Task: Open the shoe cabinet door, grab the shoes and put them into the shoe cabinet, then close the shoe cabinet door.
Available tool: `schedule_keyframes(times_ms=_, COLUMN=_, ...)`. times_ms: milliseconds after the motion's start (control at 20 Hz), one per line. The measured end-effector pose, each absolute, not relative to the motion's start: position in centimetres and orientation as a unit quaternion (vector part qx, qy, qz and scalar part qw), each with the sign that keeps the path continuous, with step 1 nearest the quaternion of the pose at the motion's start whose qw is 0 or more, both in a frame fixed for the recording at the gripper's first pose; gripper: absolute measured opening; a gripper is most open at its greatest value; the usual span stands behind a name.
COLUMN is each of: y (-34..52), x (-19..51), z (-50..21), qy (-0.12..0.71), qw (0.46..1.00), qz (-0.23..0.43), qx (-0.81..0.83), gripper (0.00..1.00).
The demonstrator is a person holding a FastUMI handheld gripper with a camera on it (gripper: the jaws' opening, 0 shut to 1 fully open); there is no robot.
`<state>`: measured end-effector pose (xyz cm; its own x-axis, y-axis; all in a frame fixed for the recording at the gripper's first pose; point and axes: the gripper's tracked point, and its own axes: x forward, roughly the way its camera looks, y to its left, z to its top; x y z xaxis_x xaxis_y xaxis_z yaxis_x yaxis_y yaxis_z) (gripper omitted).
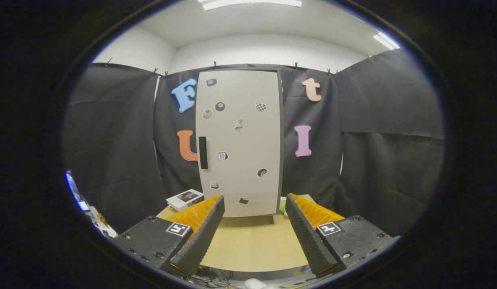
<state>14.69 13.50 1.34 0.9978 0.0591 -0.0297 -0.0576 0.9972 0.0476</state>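
Observation:
A tall pale grey shoe cabinet point(240, 140) stands upright at the far end of a light wooden table point(252, 241), beyond my fingers. Its door is shut, dotted with several small stickers, and carries a black vertical handle point(203, 152) near its left edge. My gripper point(254, 206) is open, with only the bare tabletop between the fingers. The left finger point(204, 228) and right finger point(304, 228) point toward the foot of the cabinet, a short way off it.
A small white box point(185, 198) lies on the table left of the cabinet, just beyond my left finger. Something green and pink point(282, 205) peeks out at the cabinet's lower right corner. Black cloth walls close in the booth behind and on both sides.

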Motion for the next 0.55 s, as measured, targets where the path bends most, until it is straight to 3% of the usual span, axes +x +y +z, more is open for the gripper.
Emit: schedule_keyframes(times_ms=550, y=12.74, x=15.48, z=0.71, qy=0.02, qw=0.999, qz=0.027, qx=0.02, gripper=1.0)
